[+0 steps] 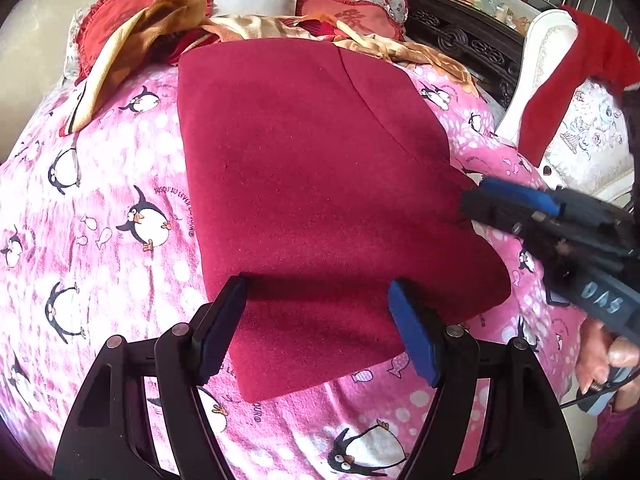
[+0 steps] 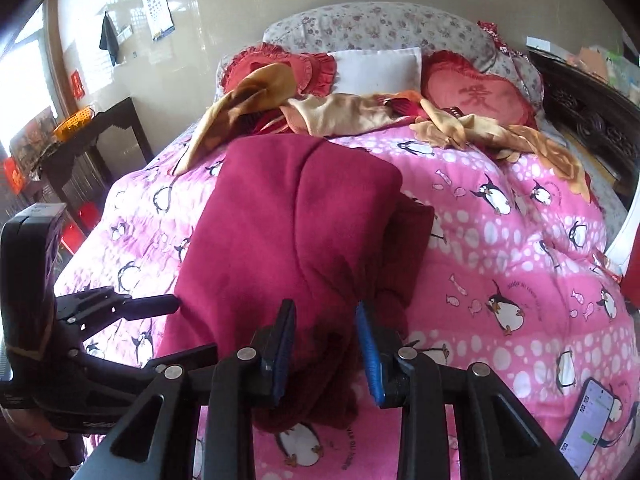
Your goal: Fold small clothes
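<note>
A dark red garment [image 1: 320, 184] lies folded into a thick rectangle on the pink penguin quilt [image 1: 100, 184]. My left gripper [image 1: 316, 316] is open, its jaws wide apart over the garment's near edge, holding nothing. My right gripper [image 1: 476, 200] shows at the garment's right edge in the left wrist view. In the right wrist view the right gripper [image 2: 326, 344] has its jaws partly closed around a bunched fold of the red garment [image 2: 288, 216]. The left gripper [image 2: 160, 304] shows at the left, beside the garment.
Orange and cream clothes [image 1: 132, 40] lie heaped at the head of the bed by red heart cushions [image 2: 476, 92]. A red garment [image 1: 568, 80] hangs over a white chair at the right. A phone [image 2: 588, 424] lies on the quilt. A dark table [image 2: 100, 136] stands at the left.
</note>
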Demonstrator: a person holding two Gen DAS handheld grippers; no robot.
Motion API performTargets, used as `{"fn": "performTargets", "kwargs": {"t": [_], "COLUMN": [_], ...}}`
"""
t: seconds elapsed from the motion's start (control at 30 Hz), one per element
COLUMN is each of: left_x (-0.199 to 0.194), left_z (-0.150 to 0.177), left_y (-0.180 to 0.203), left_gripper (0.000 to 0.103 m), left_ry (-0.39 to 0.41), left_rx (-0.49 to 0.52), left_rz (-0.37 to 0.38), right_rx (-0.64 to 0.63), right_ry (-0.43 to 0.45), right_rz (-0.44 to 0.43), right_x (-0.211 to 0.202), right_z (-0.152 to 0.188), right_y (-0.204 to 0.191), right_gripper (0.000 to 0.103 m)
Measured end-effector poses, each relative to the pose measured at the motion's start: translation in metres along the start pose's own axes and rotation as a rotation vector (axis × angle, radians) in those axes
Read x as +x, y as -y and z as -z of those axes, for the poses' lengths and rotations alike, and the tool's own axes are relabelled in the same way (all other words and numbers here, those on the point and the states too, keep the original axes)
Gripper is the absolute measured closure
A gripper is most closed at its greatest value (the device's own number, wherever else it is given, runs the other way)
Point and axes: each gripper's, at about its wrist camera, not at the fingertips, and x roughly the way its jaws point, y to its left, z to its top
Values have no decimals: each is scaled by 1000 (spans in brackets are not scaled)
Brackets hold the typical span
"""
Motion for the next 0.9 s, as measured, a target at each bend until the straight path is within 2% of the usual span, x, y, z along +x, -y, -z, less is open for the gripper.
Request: {"fn": "performTargets", "kwargs": {"t": [0.13, 0.23, 0.33, 0.43, 0.5, 0.57, 0.73, 0.9], "left_x": [-1, -1, -3, -9, -11, -8, 10, 30], "left_z": [1, 1, -2, -8, -12, -19, -32, -38], "left_y": [-1, -3, -6, -16, -27, -40, -75, -82], "left_gripper": [30, 30, 30, 30, 30, 30, 30, 29], "left_ry": [0, -1, 3, 31, 59, 66, 49, 10], "left_rx": [1, -8, -10, -30, -60, -107, -252, -245], "left_rz": [-5, -3, 3, 26, 55, 82, 172, 195], "right_rx": [16, 98, 116, 137, 170, 220, 278, 269], "right_ry": [-85, -105, -92, -48, -2, 36, 53, 29], "right_rz": [69, 20, 6, 1, -14, -46, -122, -194], "right_x": [22, 35, 31, 21, 14, 12, 35, 65], "right_z": [16, 30, 30, 24, 19, 14, 0, -16], "right_y": [6, 19, 21, 24, 30, 40, 60, 69], "right_gripper": [74, 74, 74, 53, 34, 25, 18, 15]}}
